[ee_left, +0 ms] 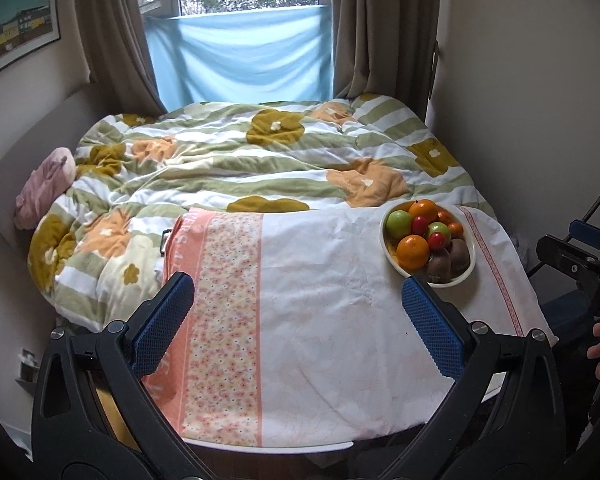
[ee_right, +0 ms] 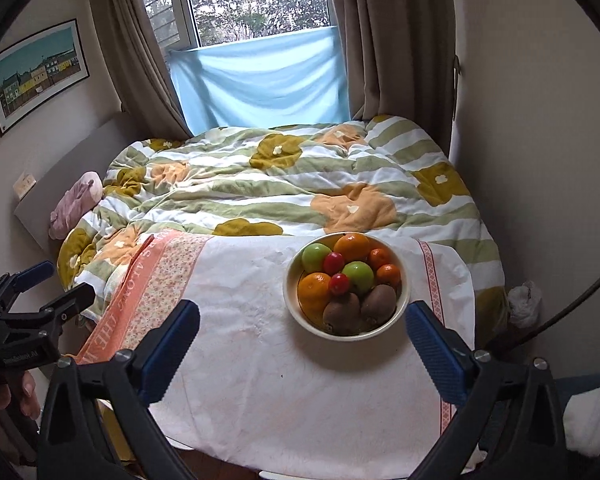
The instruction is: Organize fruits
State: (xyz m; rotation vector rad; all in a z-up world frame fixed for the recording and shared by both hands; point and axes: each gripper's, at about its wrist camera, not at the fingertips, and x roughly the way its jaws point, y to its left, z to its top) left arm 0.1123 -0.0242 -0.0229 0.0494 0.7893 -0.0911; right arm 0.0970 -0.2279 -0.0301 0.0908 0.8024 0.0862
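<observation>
**Fruit bowl on the cloth, both grippers released**

The cream bowl sits on the white part of the tablecloth, toward its right side, near the edge by the bed. In it lie 2 green apples, 2 large oranges, 2 small oranges, 2 small red fruits and 2 kiwis.

The cloth's orange band carries white capitals, partly readable as "...WERS ALONG THE W...".

The right gripper hangs above the cloth with its jaws wide apart and nothing between them. The left gripper is likewise spread and empty; small white lettering on its body is too blurred to read.

A floral duvet covers the bed behind.
</observation>
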